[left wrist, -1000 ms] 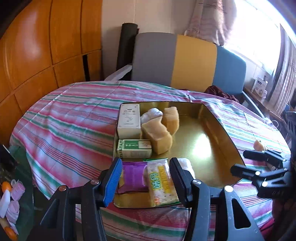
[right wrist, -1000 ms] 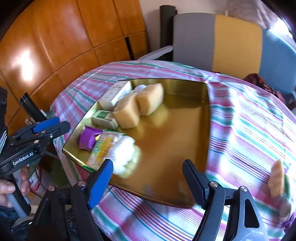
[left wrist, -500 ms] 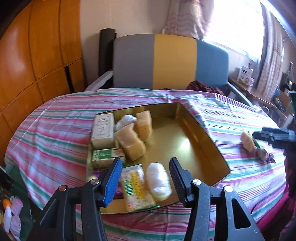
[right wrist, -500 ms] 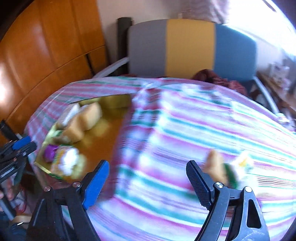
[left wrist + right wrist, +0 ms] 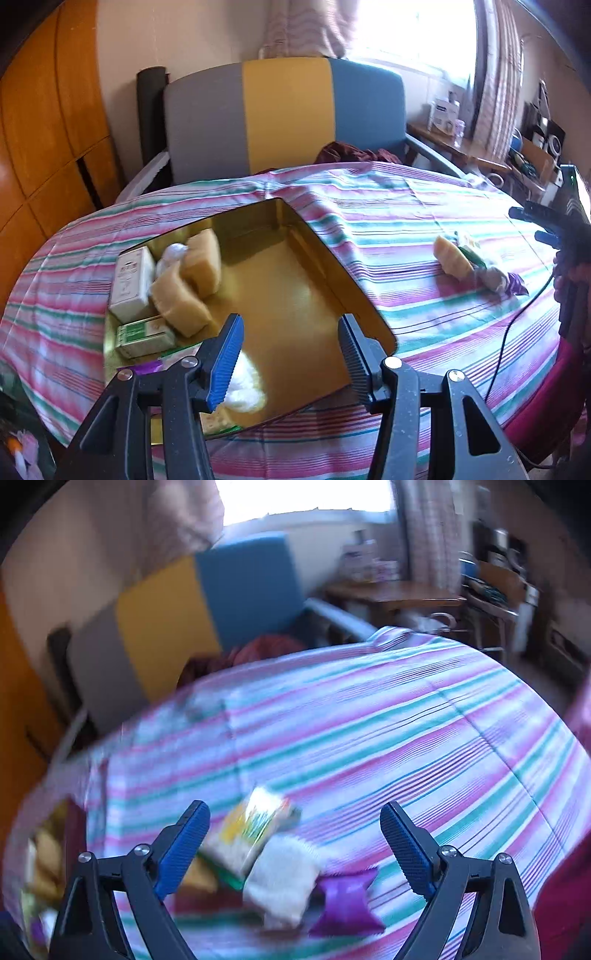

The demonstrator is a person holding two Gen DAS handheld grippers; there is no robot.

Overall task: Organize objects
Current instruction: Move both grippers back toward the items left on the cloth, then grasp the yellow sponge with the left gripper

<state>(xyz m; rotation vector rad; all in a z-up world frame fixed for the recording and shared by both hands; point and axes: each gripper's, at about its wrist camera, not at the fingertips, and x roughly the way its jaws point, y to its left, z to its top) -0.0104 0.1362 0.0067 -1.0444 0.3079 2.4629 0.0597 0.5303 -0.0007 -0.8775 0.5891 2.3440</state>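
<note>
Now the striped desk [image 5: 369, 236] carries the gold tray [image 5: 295, 295], with soaps and boxes packed at its far-left corner. Well right of the tray lies a loose cluster: yellow packet [image 5: 255, 827], white pouch [image 5: 284, 871], purple sachet [image 5: 347, 904]. My right tongs [image 5: 295, 849] hang over them, opening wide, empty. My left tongs [image 5: 291, 358] hover half-open over the tray, empty. I'd drop squarely onto one item only.

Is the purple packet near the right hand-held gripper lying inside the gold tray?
No, the purple packet lies on the striped tablecloth, outside the gold tray.
</note>
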